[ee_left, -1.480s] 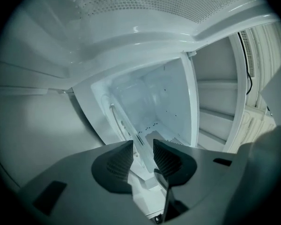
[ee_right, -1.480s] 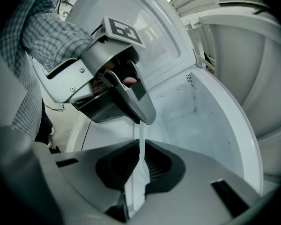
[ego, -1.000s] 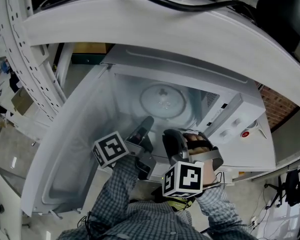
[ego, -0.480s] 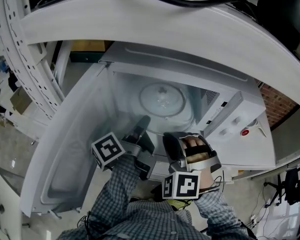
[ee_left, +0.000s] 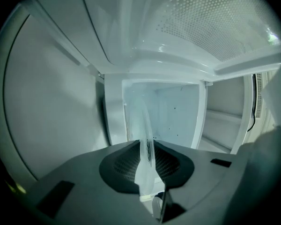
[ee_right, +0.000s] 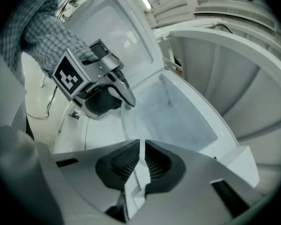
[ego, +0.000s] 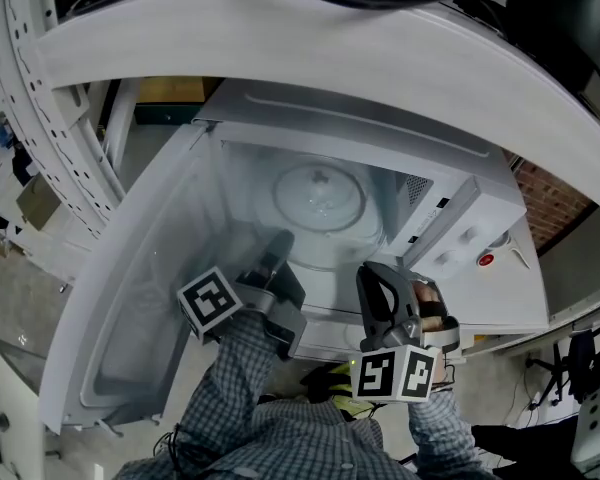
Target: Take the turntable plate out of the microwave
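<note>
The clear glass turntable plate (ego: 320,200) sits in the open microwave's cavity (ego: 250,183), with its near rim toward me. My left gripper (ego: 280,243) is shut on that rim at the left. In the left gripper view the glass edge (ee_left: 145,125) runs up from between the pads of the left gripper (ee_left: 147,146). My right gripper (ego: 372,278) is at the rim's right. In the right gripper view the right gripper (ee_right: 141,146) pinches a thin pale strip of the plate (ee_right: 173,116), and the left gripper (ee_right: 130,102) grips the far edge.
The microwave door (ego: 130,298) hangs wide open at the left. At the right is the control panel with a red button (ego: 485,261). A white curved frame (ego: 310,48) arches overhead. Checked sleeves (ego: 280,428) fill the bottom of the head view.
My right gripper has slid to the right along the plate's near side and rolled, its marker cube now lower and further right. The left gripper has stayed put, rolling slightly.
</note>
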The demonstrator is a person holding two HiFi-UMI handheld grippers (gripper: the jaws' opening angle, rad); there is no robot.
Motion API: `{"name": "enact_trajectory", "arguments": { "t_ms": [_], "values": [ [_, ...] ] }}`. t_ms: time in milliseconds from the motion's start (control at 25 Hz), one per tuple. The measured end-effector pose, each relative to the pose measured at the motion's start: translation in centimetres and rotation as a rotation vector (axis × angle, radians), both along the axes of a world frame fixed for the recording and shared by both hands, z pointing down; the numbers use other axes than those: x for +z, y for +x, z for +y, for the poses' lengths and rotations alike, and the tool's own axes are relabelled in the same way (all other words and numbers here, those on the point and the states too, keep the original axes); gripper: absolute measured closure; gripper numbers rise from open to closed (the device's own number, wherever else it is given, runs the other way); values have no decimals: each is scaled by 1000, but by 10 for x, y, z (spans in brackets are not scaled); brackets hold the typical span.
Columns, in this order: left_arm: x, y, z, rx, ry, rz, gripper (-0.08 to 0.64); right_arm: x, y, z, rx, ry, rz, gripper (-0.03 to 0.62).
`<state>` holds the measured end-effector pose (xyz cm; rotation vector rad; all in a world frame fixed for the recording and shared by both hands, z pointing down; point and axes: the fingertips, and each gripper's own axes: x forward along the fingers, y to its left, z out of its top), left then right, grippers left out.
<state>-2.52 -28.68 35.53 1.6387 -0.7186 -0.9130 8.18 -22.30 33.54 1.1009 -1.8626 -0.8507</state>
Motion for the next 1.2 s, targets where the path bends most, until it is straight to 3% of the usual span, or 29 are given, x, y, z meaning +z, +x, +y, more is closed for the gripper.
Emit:
{"name": "enact_trajectory", "arguments": {
  "t_ms": [160, 240, 280, 440, 640, 720, 840, 1000, 1200],
  "values": [
    [-12, 2, 2, 8, 36, 23, 488, 0, 20, 4, 54, -131, -323, 552],
    [-14, 2, 3, 9, 41, 17, 488, 3, 27, 5, 83, -154, -396, 551],
    [-15, 3, 4, 10, 41, 16, 488, 3, 31, 5, 101, -126, -361, 551],
    [-16, 1, 8, 11, 37, 21, 488, 11, 35, 4, 113, 16, -67, 551],
    [-17, 0, 18, 19, 27, 37, 488, 26, 37, 5, 91, 26, 64, 512],
    [-18, -1, 22, 23, 27, 39, 488, 26, 40, 5, 99, 27, 53, 508],
    [-19, -2, 31, 30, 26, 39, 488, 21, 47, 7, 119, -9, -84, 508],
    [-19, -4, 42, 38, 22, 45, 488, 25, 59, 14, 134, 44, 34, 508],
    [-20, -6, 56, 45, 16, 59, 488, 29, 62, 25, 113, 98, 80, 488]
  ]
}}
